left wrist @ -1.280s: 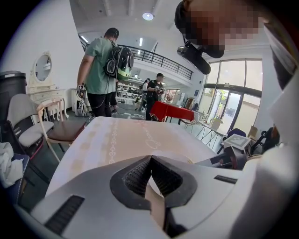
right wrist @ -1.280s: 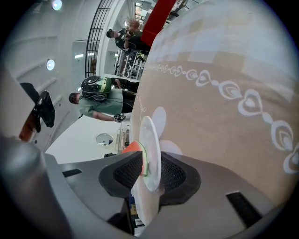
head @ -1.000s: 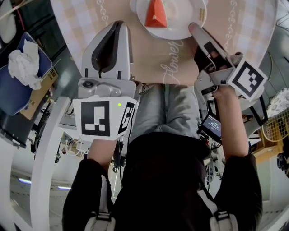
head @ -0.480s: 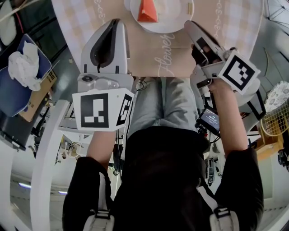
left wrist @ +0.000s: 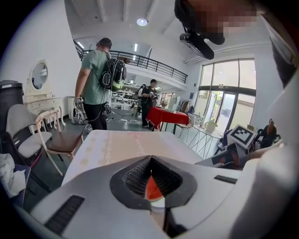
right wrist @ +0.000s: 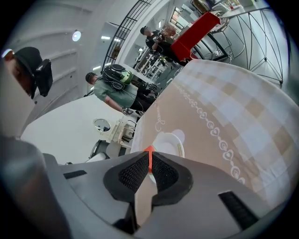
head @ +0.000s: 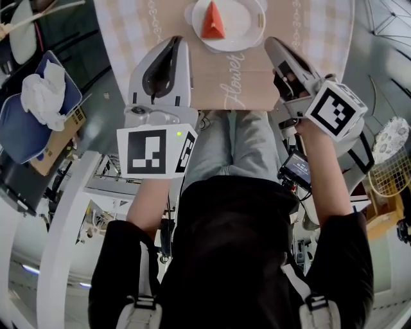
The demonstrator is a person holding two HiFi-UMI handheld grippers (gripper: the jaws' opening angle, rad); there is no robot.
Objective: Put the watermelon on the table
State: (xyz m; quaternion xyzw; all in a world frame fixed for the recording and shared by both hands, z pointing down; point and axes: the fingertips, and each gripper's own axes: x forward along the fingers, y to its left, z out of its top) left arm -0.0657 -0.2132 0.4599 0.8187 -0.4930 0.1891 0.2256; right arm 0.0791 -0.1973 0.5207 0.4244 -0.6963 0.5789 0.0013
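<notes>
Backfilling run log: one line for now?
watermelon: on plate, on table | left gripper: shut, empty | right gripper: jaws just closing, nothing between

— Bright enough?
— Yes. Daylight comes from the tall windows (left wrist: 227,107), plus a ceiling lamp (left wrist: 142,22); the table (head: 321,45) is evenly lit.
— Sharp?
— Mid-frame, yes. Both gripper views bend and darken toward the corners, and the nearest surfaces look soft.

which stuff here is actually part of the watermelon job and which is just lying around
Part of the job: watermelon slice; white plate it sits on; table with the checked cloth.

Just lying about: crumpled white cloth; cardboard box; both are off to the side of the table.
</notes>
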